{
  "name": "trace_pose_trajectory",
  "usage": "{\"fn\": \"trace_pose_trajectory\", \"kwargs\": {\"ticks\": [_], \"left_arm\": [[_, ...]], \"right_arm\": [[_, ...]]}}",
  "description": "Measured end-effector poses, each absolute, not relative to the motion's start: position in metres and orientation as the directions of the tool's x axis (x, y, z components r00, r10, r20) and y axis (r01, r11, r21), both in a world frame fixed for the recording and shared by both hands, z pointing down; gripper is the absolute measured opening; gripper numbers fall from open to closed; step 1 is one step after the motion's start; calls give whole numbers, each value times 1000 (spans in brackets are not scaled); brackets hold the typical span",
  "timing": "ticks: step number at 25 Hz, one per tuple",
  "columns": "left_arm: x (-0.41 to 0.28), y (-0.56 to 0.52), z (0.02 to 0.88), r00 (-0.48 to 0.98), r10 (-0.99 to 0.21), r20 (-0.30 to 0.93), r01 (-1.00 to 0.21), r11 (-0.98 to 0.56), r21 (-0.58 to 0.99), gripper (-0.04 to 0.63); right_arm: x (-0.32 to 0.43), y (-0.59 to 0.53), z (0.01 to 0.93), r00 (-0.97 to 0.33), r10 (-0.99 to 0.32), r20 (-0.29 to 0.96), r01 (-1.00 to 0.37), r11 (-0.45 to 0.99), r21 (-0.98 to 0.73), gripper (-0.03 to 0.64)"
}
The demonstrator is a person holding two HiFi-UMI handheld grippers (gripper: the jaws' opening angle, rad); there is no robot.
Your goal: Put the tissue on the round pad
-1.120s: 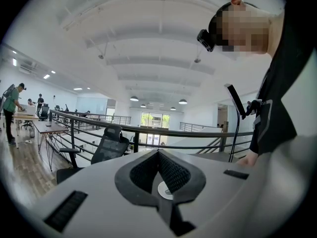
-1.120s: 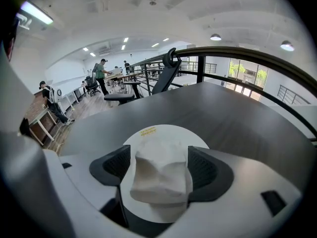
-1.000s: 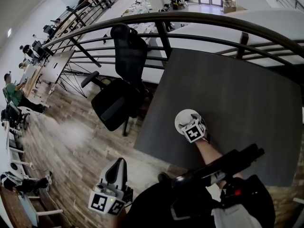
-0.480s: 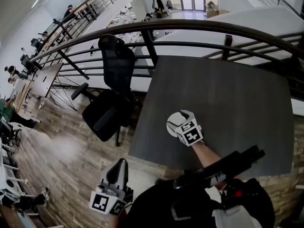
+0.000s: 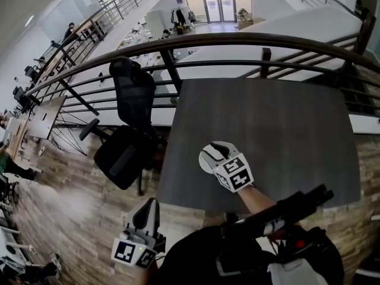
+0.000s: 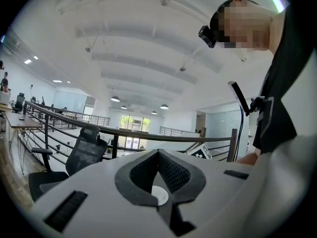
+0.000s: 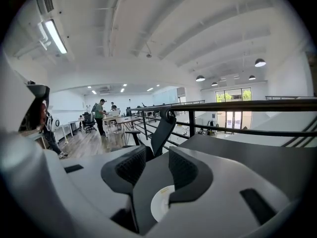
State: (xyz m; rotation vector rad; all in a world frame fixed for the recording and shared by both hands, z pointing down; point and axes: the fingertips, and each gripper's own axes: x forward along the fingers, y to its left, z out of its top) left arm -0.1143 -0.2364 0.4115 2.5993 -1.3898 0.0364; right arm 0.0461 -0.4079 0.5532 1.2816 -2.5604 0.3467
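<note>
Tissue not seen in any view; it should be located before the closing is finished, else nothing gets gripped. R gripper is held low over round pad at near left of table, pointed far-left, jaws closing w/ nothing between. L gripper is held off table, near left, jaws together, empty.

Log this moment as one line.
right gripper: over round pad, jaws closing, empty | left gripper: shut, off table | tissue: not seen
</note>
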Motion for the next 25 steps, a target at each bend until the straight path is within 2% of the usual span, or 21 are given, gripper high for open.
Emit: {"fn": "trace_pose_trajectory", "kwargs": {"ticks": [9, 19, 21, 25], "left_arm": [[-108, -235, 412, 629, -773, 81, -770, -607, 195, 5], [-86, -243, 411, 737, -674, 58, -671, -719, 182, 5], [-83, -244, 412, 753, -657, 43, -653, -736, 182, 5], [-71, -242, 405, 789, -615, -1, -600, -770, 217, 5]], "right_arm": [[42, -368, 505, -591, -763, 261, -805, 580, -124, 91], [66, -331, 466, -500, -840, 212, -866, 490, -101, 37], [71, -322, 462, -473, -857, 204, -881, 462, -100, 4], [79, -306, 454, -441, -878, 187, -897, 429, -102, 3]]}}
